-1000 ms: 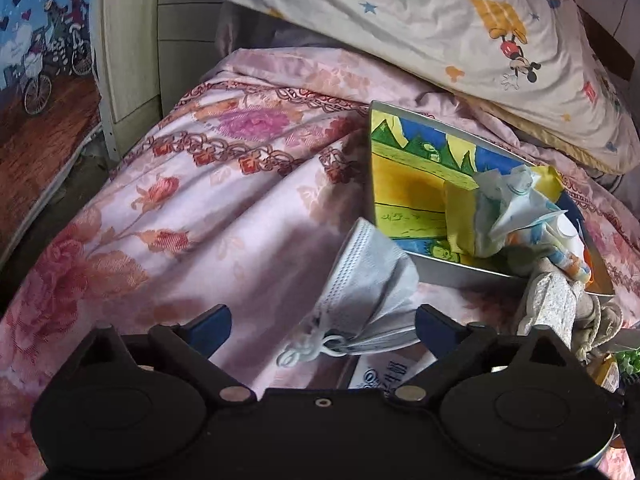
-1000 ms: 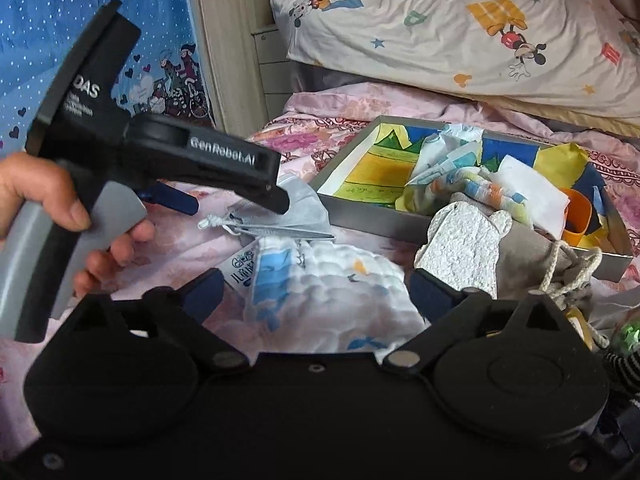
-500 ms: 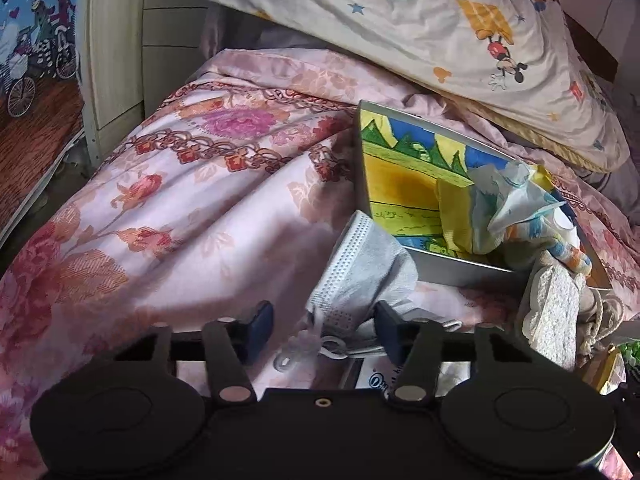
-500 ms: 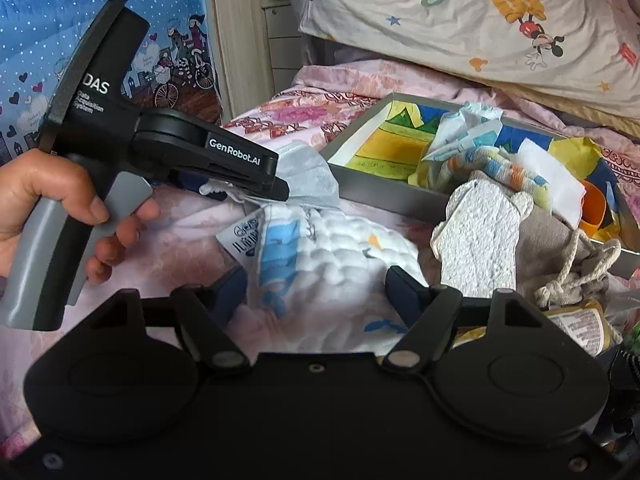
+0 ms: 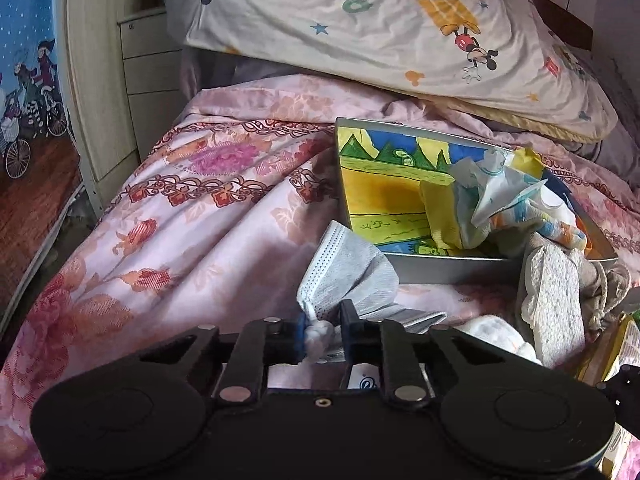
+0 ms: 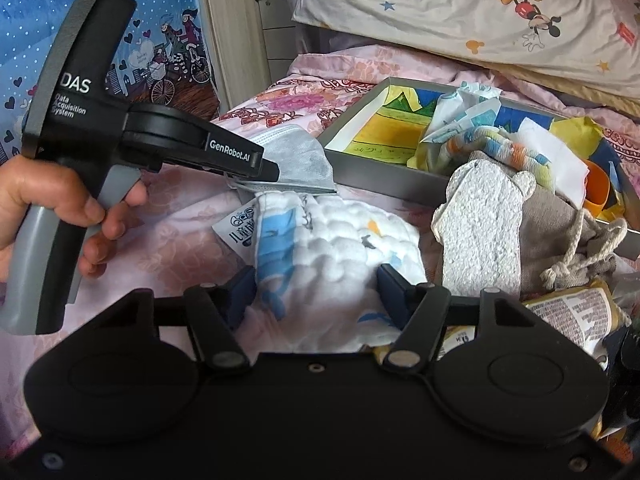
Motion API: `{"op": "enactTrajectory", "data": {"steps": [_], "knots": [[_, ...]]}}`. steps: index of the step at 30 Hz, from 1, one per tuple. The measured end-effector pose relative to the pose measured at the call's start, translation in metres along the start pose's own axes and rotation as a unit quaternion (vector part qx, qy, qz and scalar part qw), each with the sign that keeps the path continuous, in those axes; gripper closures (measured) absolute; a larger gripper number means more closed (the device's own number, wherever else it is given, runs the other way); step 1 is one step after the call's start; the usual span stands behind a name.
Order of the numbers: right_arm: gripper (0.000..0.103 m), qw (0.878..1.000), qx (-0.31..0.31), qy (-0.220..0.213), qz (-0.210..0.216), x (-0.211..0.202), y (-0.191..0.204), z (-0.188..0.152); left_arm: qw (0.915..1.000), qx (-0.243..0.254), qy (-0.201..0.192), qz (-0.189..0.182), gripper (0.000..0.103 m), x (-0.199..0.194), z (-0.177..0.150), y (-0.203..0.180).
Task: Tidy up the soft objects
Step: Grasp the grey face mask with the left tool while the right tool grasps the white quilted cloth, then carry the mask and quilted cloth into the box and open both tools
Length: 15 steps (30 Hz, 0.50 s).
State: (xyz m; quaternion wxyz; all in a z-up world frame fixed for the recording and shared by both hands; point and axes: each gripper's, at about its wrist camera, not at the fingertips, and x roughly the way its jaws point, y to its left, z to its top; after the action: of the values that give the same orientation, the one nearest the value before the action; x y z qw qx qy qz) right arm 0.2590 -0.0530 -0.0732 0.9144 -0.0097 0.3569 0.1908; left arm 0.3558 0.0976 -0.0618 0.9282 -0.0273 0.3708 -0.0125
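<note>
One face mask (image 5: 352, 268), grey and white, centre of the left wrist view, lying on the bedspread (image 5: 192, 216) just beside the tray (image 5: 448, 266); its bunched ear loops sit between the closing jaws of the left gripper (image 5: 323, 334), pads touching them. One white padded cloth (image 6: 340, 256) with blue print, centre of the right wrist view; the right gripper (image 6: 316, 284) is closing around it, pads against its sides. One grey tray with a coloured picture lining, holding one crumpled bundle of cloths (image 5: 500, 208). One pale sponge (image 6: 484, 224) leaning at its near edge. One cartoon-print pillow (image 5: 380, 28), upper frame. One hand (image 6: 60, 204) at left grips the left tool's handle. Surface: pink floral bedspread; blue patterned wall hanging (image 6: 152, 20) at upper left.
</note>
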Motion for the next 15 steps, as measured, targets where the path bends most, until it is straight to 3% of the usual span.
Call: {"op": "enactTrajectory", "data": {"steps": [7,12,15], "knots": [[0.064,1.0,0.002,0.002,-0.009,-0.001,0.002,0.0,0.9997,0.014,-0.016,0.011,0.092,-0.009,0.001,-0.007],[0.083,1.0,0.019,-0.006,-0.015,-0.007,-0.004,0.003,0.9988,0.021,-0.042,0.013,0.092,-0.023,0.004,-0.012],[0.087,1.0,0.025,-0.011,-0.012,-0.01,-0.006,0.006,0.9981,0.022,-0.056,0.009,0.092,-0.034,0.007,-0.016]]}}
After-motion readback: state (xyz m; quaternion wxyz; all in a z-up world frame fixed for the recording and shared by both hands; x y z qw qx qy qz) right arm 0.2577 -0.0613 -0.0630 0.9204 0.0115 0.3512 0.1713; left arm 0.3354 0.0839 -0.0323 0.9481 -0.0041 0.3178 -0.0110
